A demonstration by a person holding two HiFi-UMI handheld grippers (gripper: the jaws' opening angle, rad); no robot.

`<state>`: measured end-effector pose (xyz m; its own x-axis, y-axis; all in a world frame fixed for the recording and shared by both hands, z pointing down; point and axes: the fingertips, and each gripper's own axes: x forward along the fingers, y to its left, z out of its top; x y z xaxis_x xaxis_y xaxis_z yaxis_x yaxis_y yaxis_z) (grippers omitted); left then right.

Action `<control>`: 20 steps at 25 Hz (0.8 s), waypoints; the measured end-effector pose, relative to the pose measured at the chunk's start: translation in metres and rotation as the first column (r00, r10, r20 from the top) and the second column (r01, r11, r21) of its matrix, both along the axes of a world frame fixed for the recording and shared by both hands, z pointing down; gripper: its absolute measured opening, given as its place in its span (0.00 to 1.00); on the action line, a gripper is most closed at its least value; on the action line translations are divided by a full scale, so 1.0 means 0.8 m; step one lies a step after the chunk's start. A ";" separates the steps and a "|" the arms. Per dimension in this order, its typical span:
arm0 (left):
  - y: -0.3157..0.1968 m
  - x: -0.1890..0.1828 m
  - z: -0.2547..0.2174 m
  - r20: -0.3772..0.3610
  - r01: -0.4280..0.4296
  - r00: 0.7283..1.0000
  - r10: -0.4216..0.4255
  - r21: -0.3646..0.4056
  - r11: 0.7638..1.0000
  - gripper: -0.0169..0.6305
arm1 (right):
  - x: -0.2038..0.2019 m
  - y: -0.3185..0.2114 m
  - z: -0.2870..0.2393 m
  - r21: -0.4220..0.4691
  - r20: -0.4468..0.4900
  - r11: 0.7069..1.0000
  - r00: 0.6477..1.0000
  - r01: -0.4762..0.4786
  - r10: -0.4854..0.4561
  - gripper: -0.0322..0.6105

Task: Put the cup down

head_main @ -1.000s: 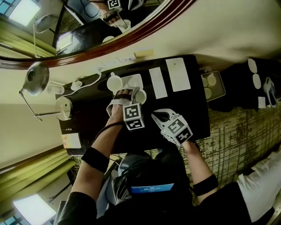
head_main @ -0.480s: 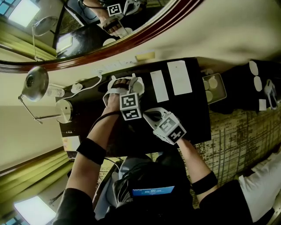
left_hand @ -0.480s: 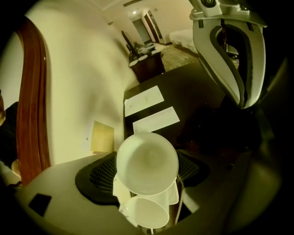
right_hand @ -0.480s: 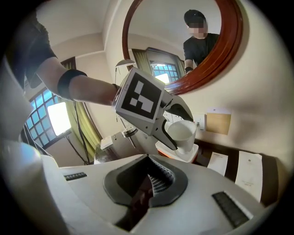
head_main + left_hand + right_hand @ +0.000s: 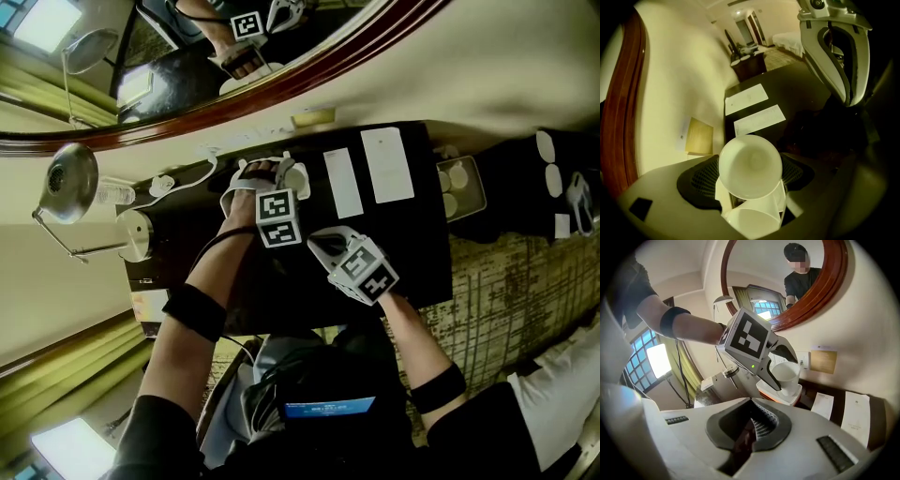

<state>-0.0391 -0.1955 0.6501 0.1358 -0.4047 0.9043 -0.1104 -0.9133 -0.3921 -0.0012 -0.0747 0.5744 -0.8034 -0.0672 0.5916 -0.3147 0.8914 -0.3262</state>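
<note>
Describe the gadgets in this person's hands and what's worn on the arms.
Each hand carries a pale grey plastic gripper: the left gripper and right gripper each have curved jaws and a cube of black-and-white square markers. A thin black cable runs along the left forearm. Black bands wrap both forearms; the sleeves are short and black.

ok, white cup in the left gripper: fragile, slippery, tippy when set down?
Probably rigid and breakable: the white cup looks glazed, like ceramic. Its smooth, glossy wall may slip in the left gripper if the hold loosens. It seems to taper toward the base, so it could tip if set down tilted.
</note>
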 end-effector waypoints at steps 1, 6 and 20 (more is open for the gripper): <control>0.000 0.000 0.002 -0.001 -0.001 1.000 0.001 0.000 1.000 0.61 | 0.001 -0.001 0.002 -0.002 -0.002 1.000 1.000 -0.002 0.002 0.06; -0.002 -0.005 0.013 -0.008 0.012 1.000 -0.012 -0.011 1.000 0.61 | 0.008 -0.004 0.010 -0.011 -0.012 1.000 1.000 -0.012 0.011 0.06; -0.009 -0.007 0.009 -0.053 0.043 0.998 -0.042 0.002 0.999 0.65 | 0.012 -0.011 0.011 -0.016 -0.016 0.999 0.999 -0.032 0.032 0.06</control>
<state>-0.0446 -0.2029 0.6571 0.1663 -0.4140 0.8950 -0.1699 -0.9060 -0.3876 0.0088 -0.0835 0.5836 -0.7919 -0.0830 0.6050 -0.3480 0.8754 -0.3354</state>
